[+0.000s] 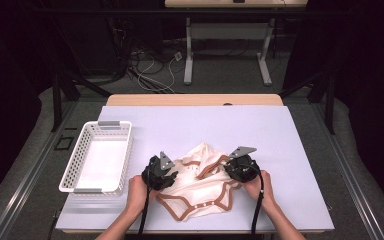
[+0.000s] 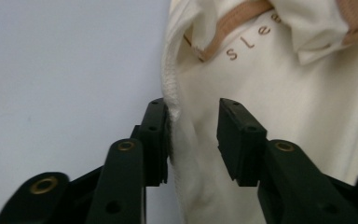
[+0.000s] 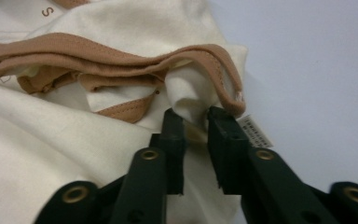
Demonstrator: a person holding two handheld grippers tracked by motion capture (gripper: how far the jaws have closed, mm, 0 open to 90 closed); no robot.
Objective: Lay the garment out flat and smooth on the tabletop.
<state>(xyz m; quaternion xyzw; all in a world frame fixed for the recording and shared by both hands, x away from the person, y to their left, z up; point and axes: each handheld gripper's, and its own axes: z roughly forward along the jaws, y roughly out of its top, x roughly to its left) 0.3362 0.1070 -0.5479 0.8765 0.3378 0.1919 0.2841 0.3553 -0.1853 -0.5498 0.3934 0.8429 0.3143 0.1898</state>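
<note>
A cream baby bodysuit (image 1: 200, 182) with tan trim lies crumpled on the lavender table top (image 1: 285, 150), near the front. My left gripper (image 1: 172, 176) is at its left edge. In the left gripper view the jaws (image 2: 193, 126) stand apart astride the cloth's ribbed hem (image 2: 170, 88), the left pad touching it, with no squeeze seen. My right gripper (image 1: 230, 172) is at the garment's right side. In the right gripper view it (image 3: 196, 123) is shut on a fold of cream cloth (image 3: 186, 100) just below the tan binding (image 3: 121, 58). A small white label (image 3: 257, 131) lies beside the right jaw.
A white slatted plastic basket (image 1: 71, 167) stands on the table's left part, with nothing in it. Bare table top stretches behind and to the right of the garment. Beyond the far edge are a desk frame and cables on the floor.
</note>
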